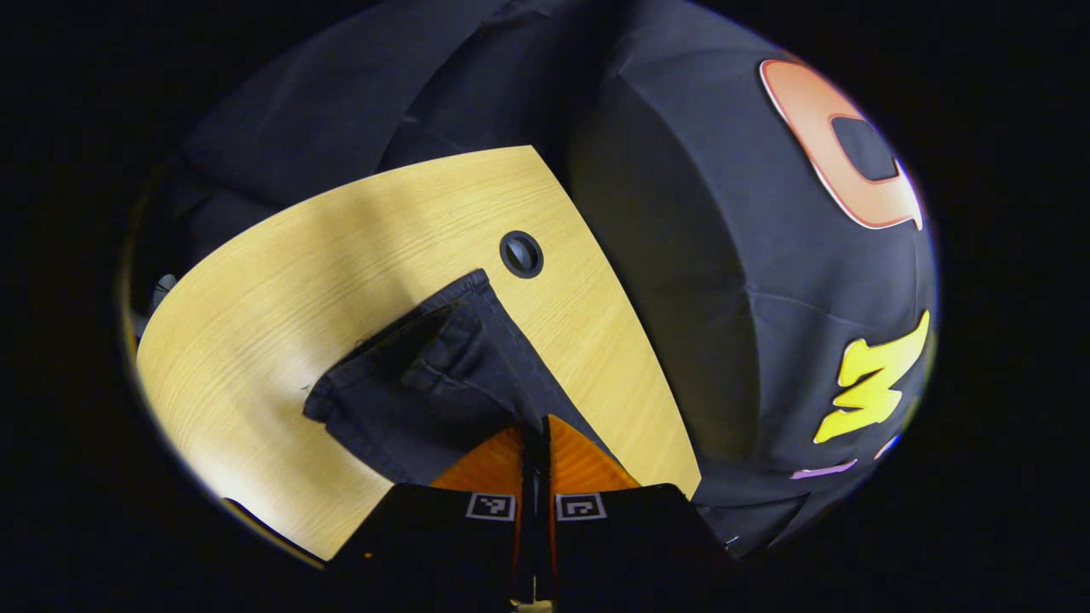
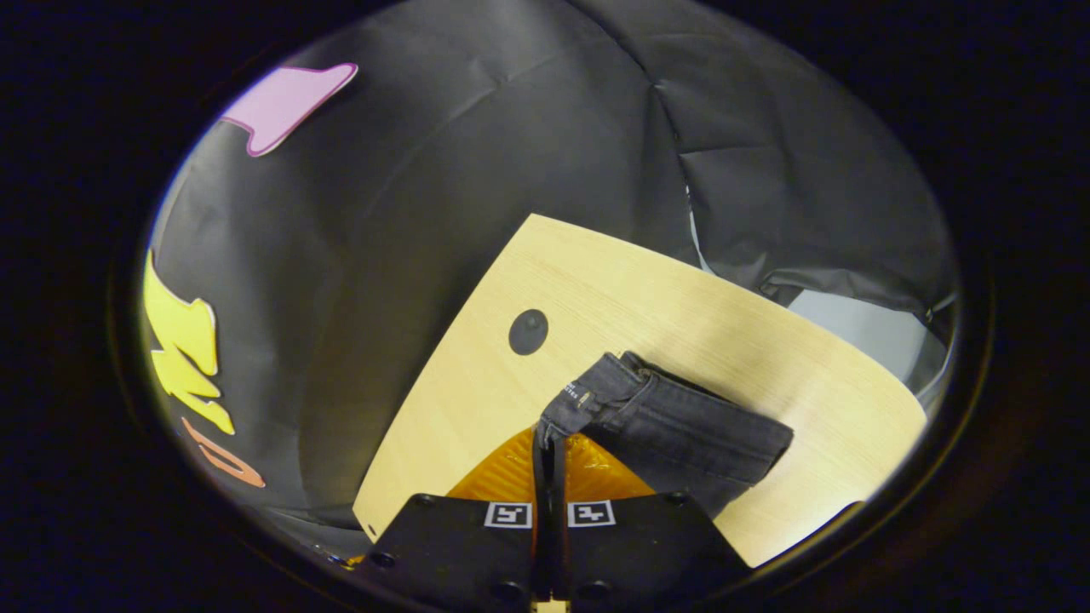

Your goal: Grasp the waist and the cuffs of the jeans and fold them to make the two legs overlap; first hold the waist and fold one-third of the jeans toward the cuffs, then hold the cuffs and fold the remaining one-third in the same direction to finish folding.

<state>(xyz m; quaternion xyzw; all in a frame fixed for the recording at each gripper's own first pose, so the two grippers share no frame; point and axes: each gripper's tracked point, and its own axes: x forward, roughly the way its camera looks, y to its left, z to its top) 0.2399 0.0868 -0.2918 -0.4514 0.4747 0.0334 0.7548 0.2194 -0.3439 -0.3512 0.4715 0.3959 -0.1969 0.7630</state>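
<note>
Dark jeans (image 1: pixel 417 387) run from my left gripper (image 1: pixel 536 434) out over the light wooden table (image 1: pixel 281 281). The left gripper's orange fingers (image 1: pixel 490 464) are closed together, pinching an edge of the denim. In the right gripper view the jeans (image 2: pixel 681 430) show a waistband with a small label. My right gripper (image 2: pixel 549 443) is shut on that waistband's corner, its orange fingers (image 2: pixel 507 472) pressed tight. The cloth is bunched and folded over itself between the two grips. I cannot tell which part of the jeans the left gripper holds.
A round black cable grommet (image 1: pixel 521 254) sits in the tabletop just beyond the jeans, also visible as the grommet (image 2: pixel 528 332) in the right gripper view. The table's edge (image 1: pixel 634 323) runs close beside the denim, with the black booth wall (image 1: pixel 724 255) beyond it.
</note>
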